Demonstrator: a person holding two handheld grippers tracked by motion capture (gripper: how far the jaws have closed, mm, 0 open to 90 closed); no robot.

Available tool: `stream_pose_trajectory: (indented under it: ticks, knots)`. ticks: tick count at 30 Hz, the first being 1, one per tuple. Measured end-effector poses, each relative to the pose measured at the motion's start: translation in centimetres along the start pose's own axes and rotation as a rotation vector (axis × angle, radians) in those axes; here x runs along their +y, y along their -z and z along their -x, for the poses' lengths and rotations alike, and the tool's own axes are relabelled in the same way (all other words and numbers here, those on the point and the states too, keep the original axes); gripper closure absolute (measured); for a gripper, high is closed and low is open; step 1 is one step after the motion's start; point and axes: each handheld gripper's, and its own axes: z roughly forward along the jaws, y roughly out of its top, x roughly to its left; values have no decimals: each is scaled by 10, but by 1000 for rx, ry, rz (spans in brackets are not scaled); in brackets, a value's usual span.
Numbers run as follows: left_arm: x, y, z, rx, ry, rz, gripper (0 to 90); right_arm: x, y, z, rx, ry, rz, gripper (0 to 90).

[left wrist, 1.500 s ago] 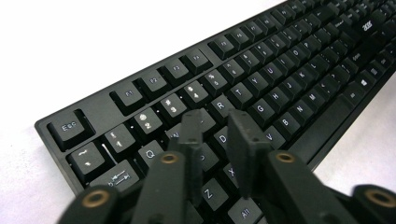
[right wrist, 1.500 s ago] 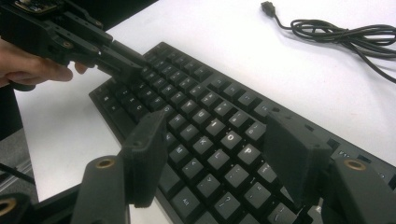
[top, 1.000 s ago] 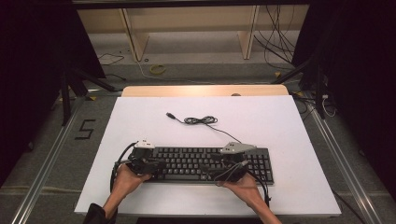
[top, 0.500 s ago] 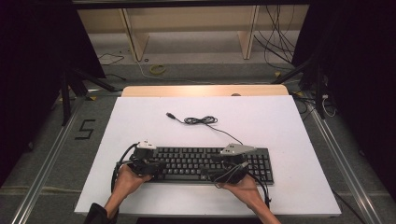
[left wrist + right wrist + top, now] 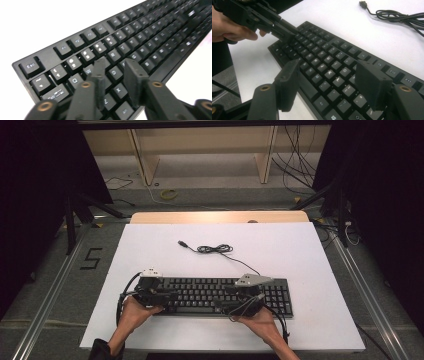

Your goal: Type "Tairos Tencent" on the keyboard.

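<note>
This looks like a lab or recording studio set up for capture work, not a home or an office. A white bench stands in the middle of a bare grey floor, lit from above while black curtains close off both sides. Metal rails run along the floor on either side of the bench, and a number five is taped onto the floor at the left. Behind stands a plain wooden frame, with loose cables hanging and trailing across the ground.
</note>
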Motion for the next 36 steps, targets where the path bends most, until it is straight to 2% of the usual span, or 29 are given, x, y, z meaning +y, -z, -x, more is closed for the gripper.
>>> stream_pose_trajectory:
  ticks: [9, 14, 25, 36]
  knots:
    - [0, 6, 1, -27, 24, 76, 423, 2, -4, -2, 9, 5, 5, 391]
    - [-1, 10, 3, -44, 31, 113, 355, 3, -7, -4, 19, 7, 2, 419]
    - [-4, 18, 5, -58, 45, 177, 316, 6, -15, -7, 38, 22, -3, 549]
    - [-12, 24, 5, -67, 46, 235, 305, 5, -30, -11, 44, 52, -56, 750]
